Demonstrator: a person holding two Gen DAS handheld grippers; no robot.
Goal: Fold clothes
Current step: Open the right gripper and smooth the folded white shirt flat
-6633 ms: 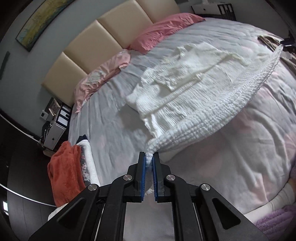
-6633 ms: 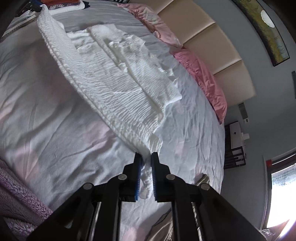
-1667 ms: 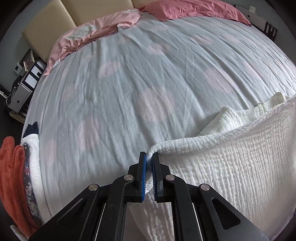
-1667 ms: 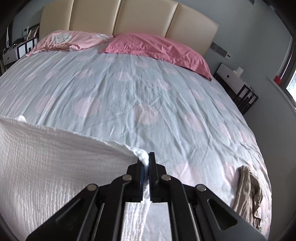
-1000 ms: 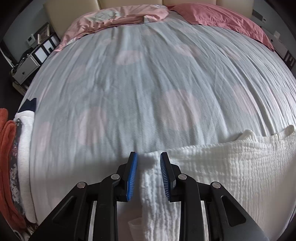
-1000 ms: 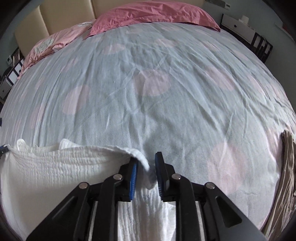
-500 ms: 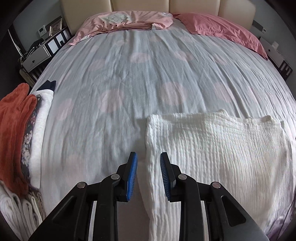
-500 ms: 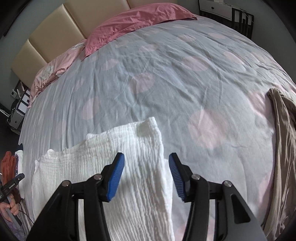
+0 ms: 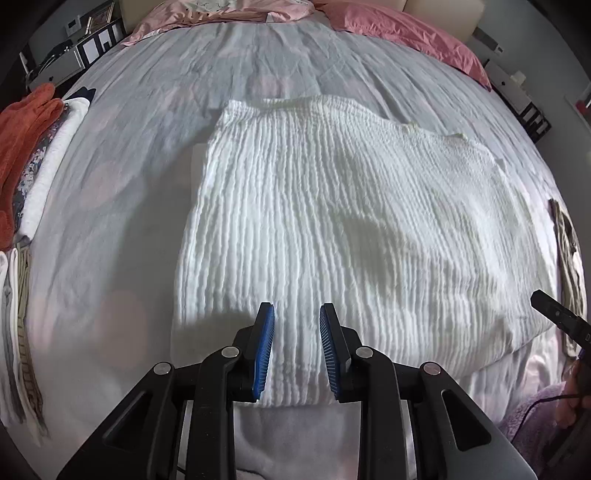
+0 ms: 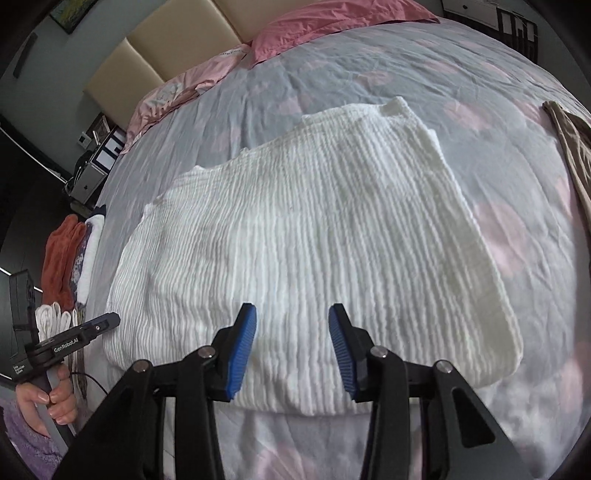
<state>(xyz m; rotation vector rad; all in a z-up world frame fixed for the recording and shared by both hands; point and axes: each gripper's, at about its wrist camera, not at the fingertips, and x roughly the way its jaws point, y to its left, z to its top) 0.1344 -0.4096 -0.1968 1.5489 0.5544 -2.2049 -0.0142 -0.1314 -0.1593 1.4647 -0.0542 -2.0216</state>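
Observation:
A white crinkled garment [image 9: 332, 206] lies folded flat on the spotted grey bed cover [image 9: 122, 155]. It fills the middle of the right wrist view as well, garment [image 10: 303, 229]. My left gripper [image 9: 296, 310] hovers open over the garment's near edge, its blue pads apart with nothing pressed between them. My right gripper [image 10: 291, 310] hangs over the same near edge. Its jaws are closing but stand wide, and only cloth lying below shows between them. A hand [image 10: 55, 398] holds the left gripper at the left of the right wrist view.
A stack of folded clothes with an orange towel [image 9: 26, 125] sits along the bed's left edge. Pink pillows [image 9: 399, 33] lie at the headboard. A beige garment [image 10: 569, 147] lies on the bed's right side. Purple fuzzy cloth [image 10: 22, 443] is at the near edge.
Both grippers let go of the garment's corners and drew back toward the near edge of the bed. The garment now lies flat, folded in half.

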